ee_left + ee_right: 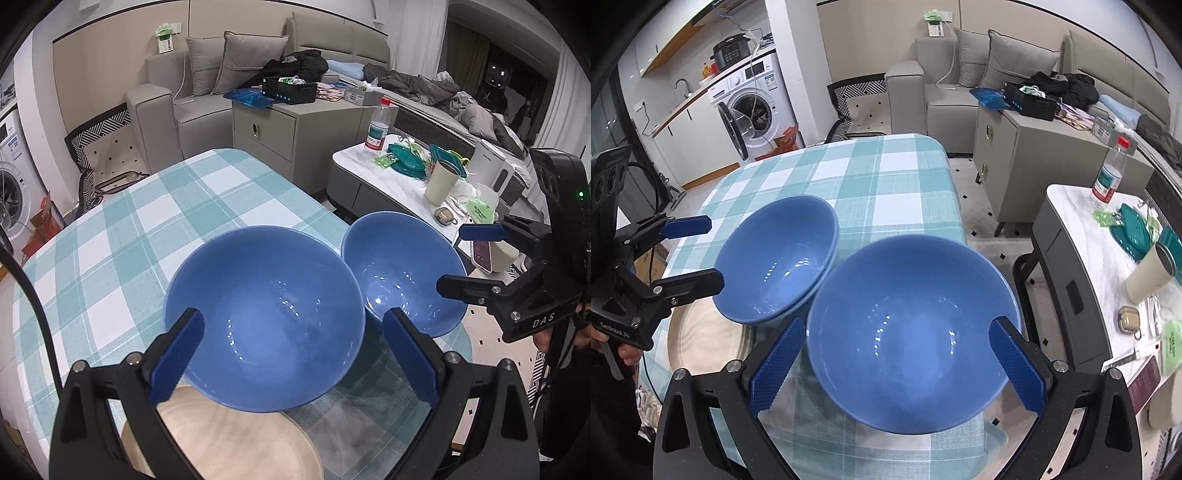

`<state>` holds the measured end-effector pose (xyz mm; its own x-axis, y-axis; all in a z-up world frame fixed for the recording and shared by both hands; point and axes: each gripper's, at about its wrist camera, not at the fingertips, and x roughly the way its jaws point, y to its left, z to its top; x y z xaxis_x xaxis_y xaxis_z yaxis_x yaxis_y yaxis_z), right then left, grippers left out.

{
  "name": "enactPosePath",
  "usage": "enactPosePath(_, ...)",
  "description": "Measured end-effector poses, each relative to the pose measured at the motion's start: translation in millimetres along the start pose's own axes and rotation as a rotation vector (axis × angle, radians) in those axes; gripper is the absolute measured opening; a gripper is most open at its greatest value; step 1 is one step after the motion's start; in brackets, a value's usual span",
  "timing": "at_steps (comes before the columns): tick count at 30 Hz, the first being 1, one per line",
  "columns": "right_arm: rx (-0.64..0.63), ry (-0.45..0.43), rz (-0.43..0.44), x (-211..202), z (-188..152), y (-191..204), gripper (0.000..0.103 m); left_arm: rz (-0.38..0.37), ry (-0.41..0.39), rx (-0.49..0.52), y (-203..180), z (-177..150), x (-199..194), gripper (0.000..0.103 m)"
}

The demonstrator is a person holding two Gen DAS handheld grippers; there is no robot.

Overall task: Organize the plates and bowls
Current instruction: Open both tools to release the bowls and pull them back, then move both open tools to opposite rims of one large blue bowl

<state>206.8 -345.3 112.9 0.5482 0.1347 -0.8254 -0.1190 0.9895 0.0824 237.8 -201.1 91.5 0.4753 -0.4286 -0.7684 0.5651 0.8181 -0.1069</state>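
Observation:
A large blue bowl (264, 325) lies between the fingers of my left gripper (293, 314), above the far part of a beige plate (229, 443). Its left pad overlaps the rim, while a strip of cloth shows between the bowl and the right pad, so this gripper is open. In the right wrist view this bowl (775, 258) shows a double rim, like two stacked. My right gripper (899, 321) is shut on a second blue bowl (912, 332), tilted and hanging over the table's right corner. The two bowls almost touch.
The table carries a teal-and-white checked cloth (155, 206), bare at the back. To the right stands a low white side table (369, 166) with a water bottle (376, 127), teal lids, a cream cup (441, 181) and a kettle. A grey cabinet and a sofa lie beyond.

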Motion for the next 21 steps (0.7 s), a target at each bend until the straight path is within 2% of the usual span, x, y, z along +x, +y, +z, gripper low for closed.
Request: enactPosePath(21, 0.128, 0.038, -0.006, 7, -28, -41, 0.102, -0.040, 0.028, 0.060, -26, 16, 27, 0.098)
